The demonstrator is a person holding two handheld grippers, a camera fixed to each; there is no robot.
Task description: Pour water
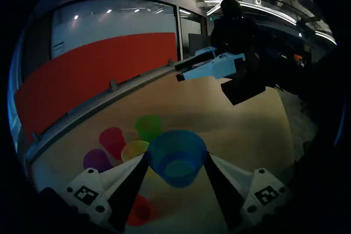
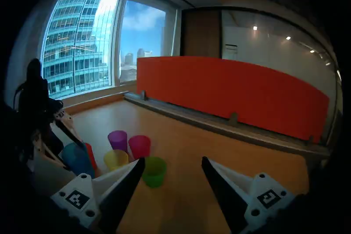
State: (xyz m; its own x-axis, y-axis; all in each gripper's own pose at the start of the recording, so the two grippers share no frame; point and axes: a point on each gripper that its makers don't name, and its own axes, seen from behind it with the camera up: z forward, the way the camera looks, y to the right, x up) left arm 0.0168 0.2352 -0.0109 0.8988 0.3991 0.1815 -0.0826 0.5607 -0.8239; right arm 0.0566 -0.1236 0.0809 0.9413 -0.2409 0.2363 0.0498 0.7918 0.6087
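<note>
L tongs point(image 1: 176, 158) clamped on blue cup point(image 1: 177, 170), held above table point(image 1: 245, 137) over the other cups, prob. to pour into yellow cup point(image 1: 134, 149). Water inside: can't tell. R tongs point(image 2: 173, 174) spread wide, empty, near green cup point(image 2: 154, 171).

The left gripper view hangs low over the wooden table point(image 1: 245, 133), tight on a blue cup point(image 1: 177, 163), and faces along the orange partition point(image 1: 96, 65). The right gripper view looks from farther back, towards the windows point(image 2: 83, 45). Both take in the table, the partition and the coloured cups point(image 1: 134, 148).
</note>
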